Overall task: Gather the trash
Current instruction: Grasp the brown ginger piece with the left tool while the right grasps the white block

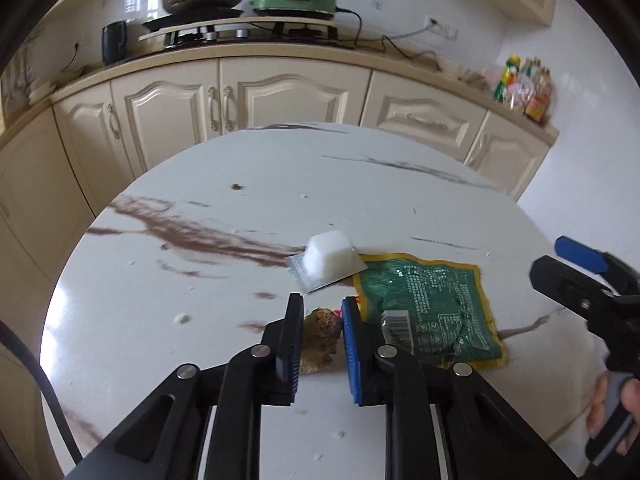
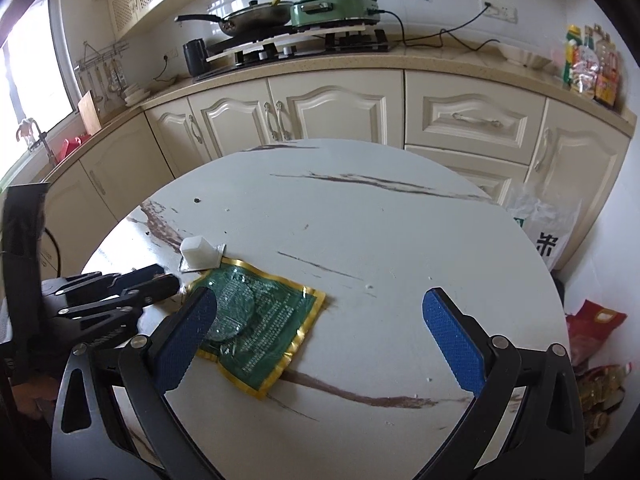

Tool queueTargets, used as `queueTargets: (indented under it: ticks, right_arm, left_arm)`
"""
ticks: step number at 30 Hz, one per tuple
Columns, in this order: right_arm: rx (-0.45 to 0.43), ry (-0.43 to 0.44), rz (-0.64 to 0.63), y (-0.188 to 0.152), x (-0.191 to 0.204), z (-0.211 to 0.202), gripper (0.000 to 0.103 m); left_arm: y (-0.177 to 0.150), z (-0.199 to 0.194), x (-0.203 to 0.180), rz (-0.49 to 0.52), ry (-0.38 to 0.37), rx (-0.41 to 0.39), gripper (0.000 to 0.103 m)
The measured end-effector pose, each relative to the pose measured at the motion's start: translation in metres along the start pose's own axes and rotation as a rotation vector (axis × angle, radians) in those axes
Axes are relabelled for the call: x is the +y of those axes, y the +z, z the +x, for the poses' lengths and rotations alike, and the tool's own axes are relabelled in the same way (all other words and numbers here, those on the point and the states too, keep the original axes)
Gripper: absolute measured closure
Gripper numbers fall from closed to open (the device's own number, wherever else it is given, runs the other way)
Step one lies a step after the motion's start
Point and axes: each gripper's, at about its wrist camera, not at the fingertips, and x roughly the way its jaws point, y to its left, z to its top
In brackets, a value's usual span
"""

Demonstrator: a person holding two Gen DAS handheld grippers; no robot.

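Observation:
A brown crumpled scrap (image 1: 320,338) lies on the round marble table (image 1: 240,208) between the fingers of my left gripper (image 1: 320,312). The jaws stand narrowly apart around it; I cannot tell if they touch it. Beside it lies a flat green and gold snack wrapper (image 1: 432,304), also in the right wrist view (image 2: 260,320). A white plastic cup (image 1: 330,258) lies just beyond the wrapper, and shows in the right wrist view (image 2: 199,254). My right gripper (image 2: 320,320) is wide open and empty above the table, its left finger over the wrapper's edge.
Cream kitchen cabinets (image 2: 320,112) and a counter with a stove, pan (image 2: 256,18) and green cooker (image 2: 336,4) stand behind the table. A white plastic bag (image 2: 540,224) and red packages (image 2: 592,328) lie on the floor at the right.

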Motion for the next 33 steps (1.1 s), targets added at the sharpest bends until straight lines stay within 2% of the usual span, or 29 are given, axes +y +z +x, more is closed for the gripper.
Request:
queueTargets:
  ticks: [7, 15, 18, 20, 25, 26, 27, 28, 33]
  right_arm:
    - [0.016, 0.035, -0.043, 0.011, 0.028, 0.012, 0.000]
    - [0.097, 0.100, -0.144, 0.024, 0.082, 0.058, 0.000]
    - [0.126, 0.122, -0.188, 0.026, 0.101, 0.079, 0.009]
    - [0.149, 0.113, -0.208, 0.027, 0.111, 0.092, 0.025]
    - [0.190, 0.096, -0.242, 0.024, 0.124, 0.116, 0.049]
    - [0.180, 0.084, -0.252, 0.023, 0.125, 0.115, 0.060]
    - [0.175, 0.075, -0.263, 0.023, 0.127, 0.115, 0.064]
    - [0.164, 0.081, -0.261, 0.023, 0.127, 0.113, 0.074]
    - [0.148, 0.085, -0.282, 0.024, 0.127, 0.106, 0.075]
  left_arm:
    - [-0.033, -0.044, 0.044, -0.082, -0.033, -0.035, 0.091]
    - [-0.064, -0.083, 0.060, -0.117, -0.086, -0.045, 0.092]
    - [-0.070, -0.094, 0.061, -0.114, -0.102, -0.051, 0.092]
    - [-0.075, -0.100, 0.061, -0.110, -0.109, -0.053, 0.092]
    - [-0.085, -0.112, 0.057, -0.079, -0.130, -0.061, 0.092]
    - [-0.086, -0.113, 0.055, -0.073, -0.132, -0.067, 0.092]
    - [-0.088, -0.116, 0.054, -0.066, -0.139, -0.073, 0.092]
    - [-0.090, -0.118, 0.054, -0.065, -0.146, -0.073, 0.092]
    - [-0.095, -0.125, 0.044, -0.038, -0.151, -0.095, 0.092]
